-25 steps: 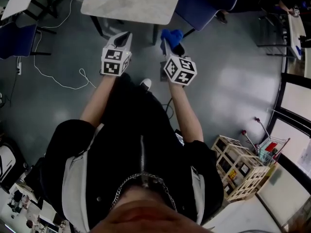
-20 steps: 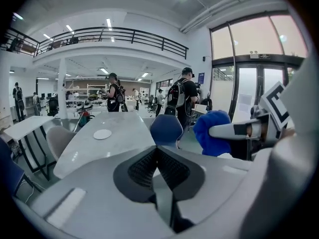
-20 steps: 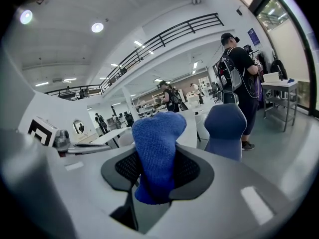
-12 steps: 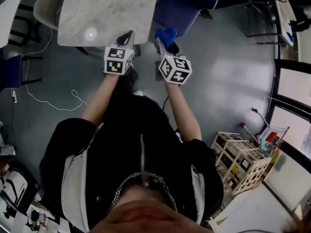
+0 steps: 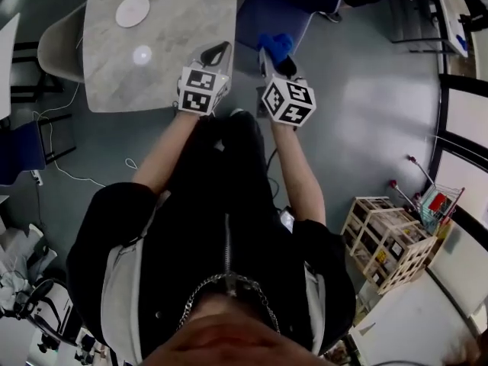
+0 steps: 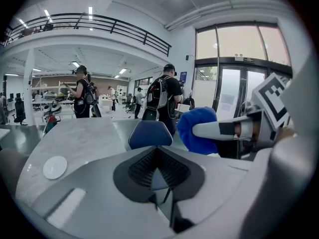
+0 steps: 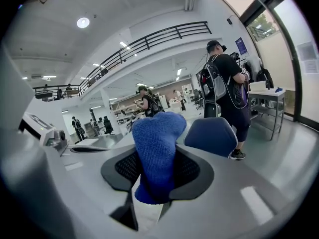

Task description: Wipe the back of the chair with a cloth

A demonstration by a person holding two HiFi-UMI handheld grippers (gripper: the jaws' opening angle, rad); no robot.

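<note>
In the head view, the left gripper (image 5: 216,55) hung over the near edge of the marble table (image 5: 152,59). Just right of it, the right gripper (image 5: 271,56) carried the blue cloth (image 5: 275,44) in front of the blue chair (image 5: 276,12). The chair stood at the table's right edge. Bare grey floor (image 5: 366,113) lay open to the right, and wooden crates (image 5: 387,239) stood well apart at the near right.

The left gripper view showed its fingers together with nothing between them. A white disc (image 6: 55,167) lay on the table at the left, and the chair's back rose beyond the fingers.

The right gripper view showed its fingers clamped on the cloth, which stood up between them. Beyond the chair, a person with a backpack (image 7: 227,83) stood on the open floor, outside the head view.
</note>
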